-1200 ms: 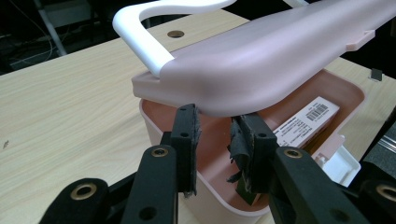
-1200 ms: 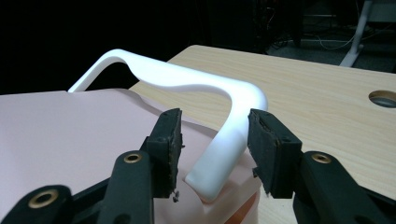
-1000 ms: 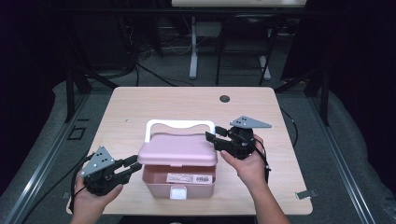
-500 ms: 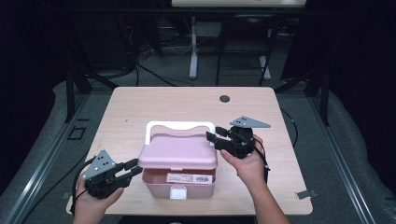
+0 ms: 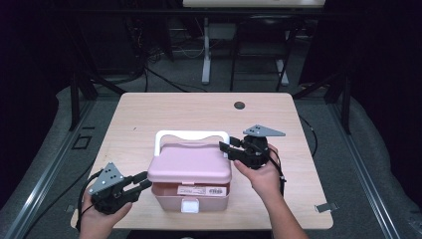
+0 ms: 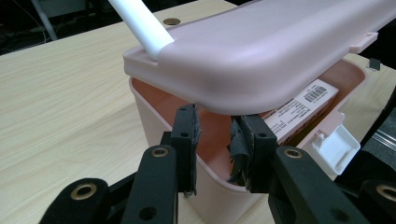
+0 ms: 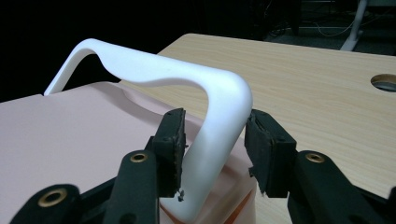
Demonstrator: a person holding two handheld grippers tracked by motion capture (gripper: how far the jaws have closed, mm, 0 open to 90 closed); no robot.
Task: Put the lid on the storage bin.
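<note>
A pink box point(image 5: 191, 193) stands near the table's front edge, its lid point(image 5: 191, 167) raised ajar over a barcoded carton point(image 6: 303, 107). A white handle point(image 5: 191, 134) arches at the back of the lid. My left gripper point(image 5: 143, 180) is at the box's left front corner, jaws open on either side of the rim point(image 6: 154, 116), just under the lid point(image 6: 280, 51). My right gripper point(image 5: 226, 148) is at the handle's right corner. Its jaws have just been closing around the handle point(image 7: 154, 65) and now stand close on both sides, a thin gap still showing.
The light wooden table point(image 5: 149, 114) has a round cable hole point(image 5: 239, 105) at its far middle. A white latch point(image 6: 334, 147) hangs open on the box's front. Beyond the table lie a dark floor, cables and a desk leg point(image 5: 205, 55).
My left gripper has edged slightly toward the box's corner. The right jaws have narrowed around the handle. The box and lid stay where they were.
</note>
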